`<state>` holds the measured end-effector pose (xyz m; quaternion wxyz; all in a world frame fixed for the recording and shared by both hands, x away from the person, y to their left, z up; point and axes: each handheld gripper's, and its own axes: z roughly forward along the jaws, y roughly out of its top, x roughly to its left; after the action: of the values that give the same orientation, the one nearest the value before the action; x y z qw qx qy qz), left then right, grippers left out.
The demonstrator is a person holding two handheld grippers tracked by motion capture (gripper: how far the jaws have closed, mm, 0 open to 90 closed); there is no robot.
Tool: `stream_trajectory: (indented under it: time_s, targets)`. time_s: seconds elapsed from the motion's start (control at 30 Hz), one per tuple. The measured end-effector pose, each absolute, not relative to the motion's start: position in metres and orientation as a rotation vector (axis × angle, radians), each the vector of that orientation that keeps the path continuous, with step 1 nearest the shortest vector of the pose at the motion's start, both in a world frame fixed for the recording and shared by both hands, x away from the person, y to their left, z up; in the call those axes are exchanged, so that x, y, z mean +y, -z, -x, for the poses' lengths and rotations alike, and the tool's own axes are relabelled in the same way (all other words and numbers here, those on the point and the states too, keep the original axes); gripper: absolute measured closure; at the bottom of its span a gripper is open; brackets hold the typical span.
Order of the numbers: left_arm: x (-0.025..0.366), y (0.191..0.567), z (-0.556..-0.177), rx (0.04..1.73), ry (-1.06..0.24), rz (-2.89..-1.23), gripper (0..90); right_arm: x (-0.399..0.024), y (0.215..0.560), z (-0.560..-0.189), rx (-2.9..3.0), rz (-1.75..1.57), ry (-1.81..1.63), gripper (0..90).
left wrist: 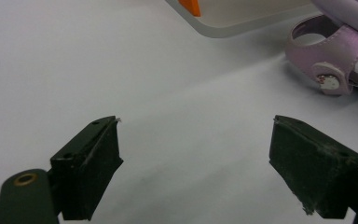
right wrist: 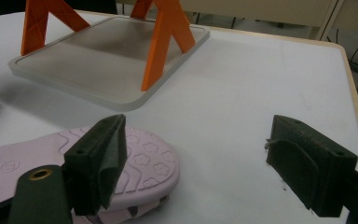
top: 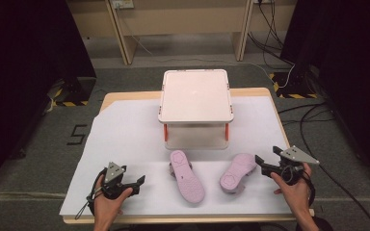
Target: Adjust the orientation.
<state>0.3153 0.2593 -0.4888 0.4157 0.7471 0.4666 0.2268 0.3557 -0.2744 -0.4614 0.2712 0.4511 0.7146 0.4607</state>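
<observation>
Plainly, a black "5" (top: 76,134) marks the floor (top: 38,163) beside the table (top: 250,92).

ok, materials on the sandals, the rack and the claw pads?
Sandals: look like soft matte rubber or foam, soles up with a moulded flower tread; the strap has stitched edges, maybe synthetic leather. Rack: smooth pale trays and glossy orange legs, likely plastic. Claw pads: matte black, slightly frayed edges, possibly foam or rubber.
</observation>
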Motion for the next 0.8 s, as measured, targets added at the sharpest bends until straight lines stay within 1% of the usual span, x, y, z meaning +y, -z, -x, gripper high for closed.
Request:
stream_trajectory:
  time_s: [0.33, 0.5, 0.6, 0.73, 0.8]
  targets:
    - [0.243, 0.49, -0.315, 1.115, -0.517, -1.894, 15.7, -0.274, 0.462, -0.356, 1.935, -1.206, -1.234, 21.4]
    - [0.227, 0.489, -0.314, 1.033, -0.498, -1.919, 16.0, -0.273, 0.462, -0.356, 1.936, -1.212, -1.235, 21.6]
    - [0.219, 0.49, -0.314, 0.995, -0.489, -1.947, 18.2, -0.273, 0.463, -0.356, 1.938, -1.21, -1.236, 21.7]
    - [0.212, 0.49, -0.316, 0.967, -0.486, -1.955, 18.9, -0.273, 0.463, -0.356, 1.942, -1.202, -1.232, 22.0]
    - [0.208, 0.49, -0.318, 0.946, -0.478, -1.961, 21.0, -0.273, 0.463, -0.356, 1.945, -1.208, -1.234, 22.1]
